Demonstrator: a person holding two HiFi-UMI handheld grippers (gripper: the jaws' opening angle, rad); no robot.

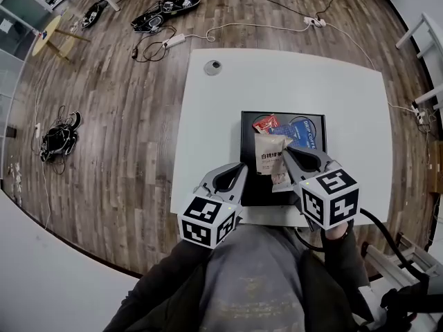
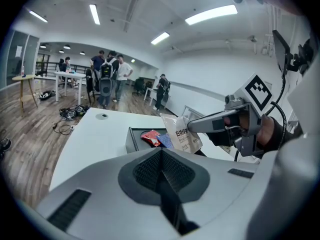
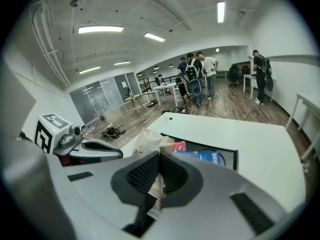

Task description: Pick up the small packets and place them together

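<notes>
1. Head view. A white table (image 1: 221, 123) stands on a wooden floor (image 1: 104, 116), with a black tray (image 1: 248, 185) near its close edge. The right gripper (image 1: 287, 149) reaches over the tray and pinches the upper right corner of a beige packet (image 1: 270, 159) with dark print. The packet hangs over the middle of the tray. A red packet (image 1: 266, 123) and a blue packet (image 1: 305, 133) lie side by side at the far end of the tray, the red one to the left. The left gripper (image 1: 241, 165) is at the tray's left edge, just beside the beige packet.

2. Left gripper view. The left gripper (image 2: 161, 151) has its jaws pressed together with nothing between them. Beyond them the right gripper (image 2: 191, 128) comes in from the right and holds the beige packet (image 2: 181, 135) raised above the tray (image 2: 132, 140). The red packet (image 2: 150, 136) and the blue packet (image 2: 165, 141) lie in the tray behind it. Several people (image 2: 111, 79) stand at the far end of the room.

3. Right gripper view. The right gripper (image 3: 159, 156) has its jaws closed tight on the beige packet (image 3: 146, 141), whose crumpled body sticks out past the jaw tips to the left. The red packet (image 3: 179, 146) and the blue packet (image 3: 207, 157) rest in the tray (image 3: 233, 160) ahead. The left gripper (image 3: 102, 151) lies at the left, apart from the packet.
</notes>
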